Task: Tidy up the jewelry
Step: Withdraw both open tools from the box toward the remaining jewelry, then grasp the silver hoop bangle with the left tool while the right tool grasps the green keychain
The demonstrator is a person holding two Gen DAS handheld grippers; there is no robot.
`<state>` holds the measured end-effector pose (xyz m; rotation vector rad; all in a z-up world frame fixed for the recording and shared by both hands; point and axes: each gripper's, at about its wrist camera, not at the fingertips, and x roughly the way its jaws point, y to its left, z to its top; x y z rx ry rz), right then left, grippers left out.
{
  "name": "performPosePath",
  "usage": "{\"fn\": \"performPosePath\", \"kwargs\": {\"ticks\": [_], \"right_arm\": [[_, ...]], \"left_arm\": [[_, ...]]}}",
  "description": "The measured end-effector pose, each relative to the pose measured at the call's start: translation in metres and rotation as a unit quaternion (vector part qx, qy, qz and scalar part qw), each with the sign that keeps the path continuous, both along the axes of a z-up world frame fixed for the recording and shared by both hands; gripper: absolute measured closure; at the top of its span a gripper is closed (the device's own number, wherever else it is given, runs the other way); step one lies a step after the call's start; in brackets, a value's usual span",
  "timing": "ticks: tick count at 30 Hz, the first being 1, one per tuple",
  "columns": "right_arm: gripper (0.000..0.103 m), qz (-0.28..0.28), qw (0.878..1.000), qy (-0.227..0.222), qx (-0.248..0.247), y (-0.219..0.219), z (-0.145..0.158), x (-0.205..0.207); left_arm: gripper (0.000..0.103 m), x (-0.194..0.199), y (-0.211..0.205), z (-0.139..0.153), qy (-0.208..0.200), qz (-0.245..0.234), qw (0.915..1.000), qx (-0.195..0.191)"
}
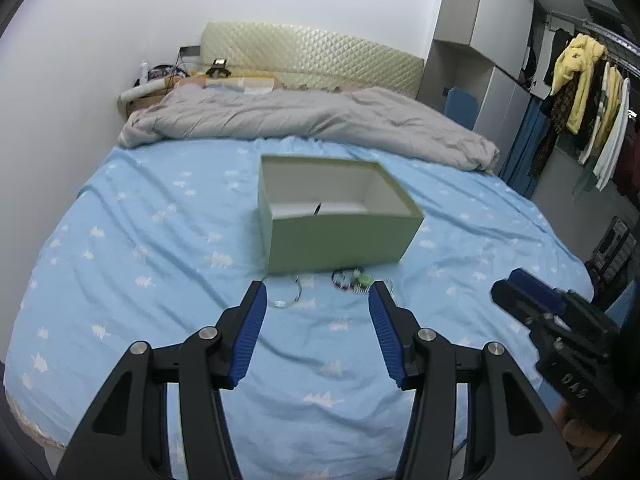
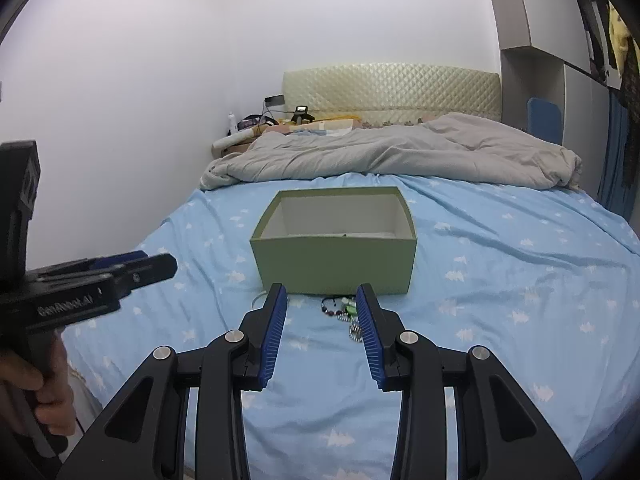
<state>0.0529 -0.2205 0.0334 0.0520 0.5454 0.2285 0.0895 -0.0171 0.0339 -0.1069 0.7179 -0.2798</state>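
Note:
A pale green open box [image 1: 340, 236] [image 2: 336, 264] with a white inside stands on the blue bedsheet; a small dark item lies on its floor. In front of it lies a little heap of jewelry [image 1: 354, 280] [image 2: 340, 308]: a dark beaded bracelet, a green piece and a ball chain. A thin silver bangle [image 1: 290, 298] lies to the heap's left. My left gripper [image 1: 318, 296] hovers open just short of these pieces, nothing between its fingers. My right gripper [image 2: 322, 298] is open too, its right finger beside the heap, holding nothing.
A crumpled grey duvet [image 1: 304, 120] lies across the bed behind the box, before a quilted headboard [image 1: 312, 56]. Clothes [image 1: 580, 92] hang on a rack at the right. A hand [image 2: 36, 384] holds the left gripper's handle. Blue sheet [image 1: 140, 240] surrounds the box.

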Motion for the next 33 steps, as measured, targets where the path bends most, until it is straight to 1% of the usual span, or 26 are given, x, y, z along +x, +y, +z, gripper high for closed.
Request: {"fn": "performPosePath", "kwargs": {"ticks": [2,5,7,10,12,15,16,17,18,19,25,30,33], "right_arm": [[0.069,0.005,1.0,0.003,0.0,0.001,-0.01,-0.006],[0.069,0.002,1.0,0.014,-0.002,0.001,-0.029,-0.014],[0.069,-0.002,1.0,0.019,-0.002,0.001,-0.041,-0.019],[0.069,-0.007,1.0,0.027,-0.008,0.002,-0.059,-0.025],[0.069,-0.008,0.999,0.031,-0.005,0.002,-0.065,-0.024],[0.069,-0.012,1.0,0.029,-0.002,0.002,-0.072,-0.019],[0.069,-0.013,0.999,0.029,-0.002,0.002,-0.074,-0.015],[0.065,-0.014,0.999,0.031,-0.002,0.002,-0.076,-0.01],[0.057,-0.016,0.999,0.032,-0.001,0.001,-0.079,-0.007],[0.054,-0.019,0.999,0.031,-0.001,0.001,-0.08,-0.002],[0.053,-0.02,0.999,0.04,0.0,0.003,-0.096,0.041],[0.053,-0.027,0.998,0.054,0.005,0.005,-0.112,0.084],[0.053,-0.028,0.998,0.061,-0.003,0.008,-0.121,0.105]], "left_arm": [[0.049,-0.004,0.004,-0.012,0.013,0.002,0.9997,-0.021],[0.049,-0.011,0.003,-0.024,0.024,0.002,0.9994,-0.024],[0.049,-0.015,0.004,-0.032,0.027,0.004,0.9995,-0.018],[0.049,-0.014,0.01,-0.043,0.039,0.009,0.999,-0.021],[0.049,-0.012,0.012,-0.049,0.043,0.011,0.9988,-0.022],[0.049,-0.001,0.013,-0.06,0.05,0.012,0.9986,-0.012],[0.049,0.002,0.013,-0.064,0.055,0.011,0.9984,-0.012],[0.049,0.006,0.013,-0.067,0.059,0.011,0.9981,-0.011],[0.049,0.012,0.013,-0.072,0.063,0.012,0.9979,-0.009],[0.049,0.017,0.013,-0.076,0.066,0.013,0.9977,-0.006],[0.049,0.053,0.014,-0.099,0.086,0.018,0.9961,0.007],[0.048,0.084,0.015,-0.116,0.091,0.022,0.9954,0.021],[0.049,0.103,0.016,-0.128,0.098,0.019,0.9947,0.027]]}}
